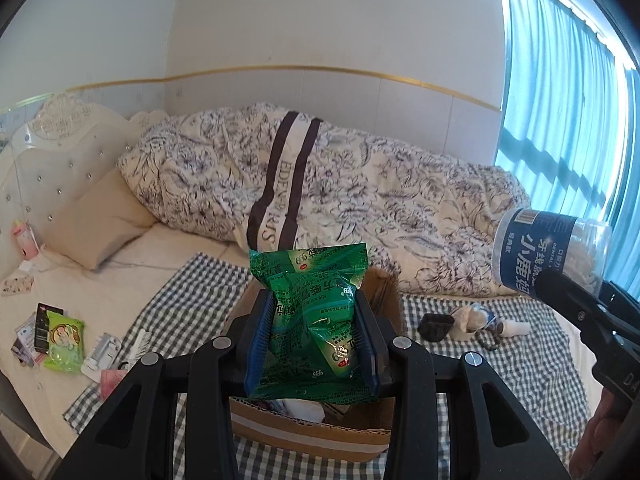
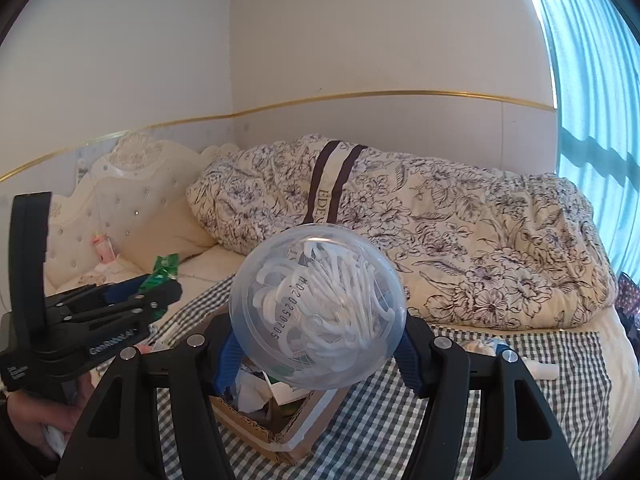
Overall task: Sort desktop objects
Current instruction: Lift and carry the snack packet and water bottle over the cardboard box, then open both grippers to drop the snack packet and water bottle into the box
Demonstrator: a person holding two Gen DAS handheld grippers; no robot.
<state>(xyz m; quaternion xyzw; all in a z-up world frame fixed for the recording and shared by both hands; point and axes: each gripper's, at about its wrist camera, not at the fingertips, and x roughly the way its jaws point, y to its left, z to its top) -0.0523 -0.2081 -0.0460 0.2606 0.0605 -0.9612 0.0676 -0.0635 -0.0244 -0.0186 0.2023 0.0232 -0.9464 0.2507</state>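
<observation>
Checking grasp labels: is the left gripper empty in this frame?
No: the left gripper has its jaws shut on a green packet above the cardboard box.

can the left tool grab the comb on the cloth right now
Probably not: the left tool is shut on the green packet, so its jaws are full. The comb itself lies uncovered.

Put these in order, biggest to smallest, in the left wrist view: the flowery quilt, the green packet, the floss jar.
1. Flowery quilt.
2. Green packet, though it looks big partly because it sits right by the camera.
3. Floss jar.
</observation>
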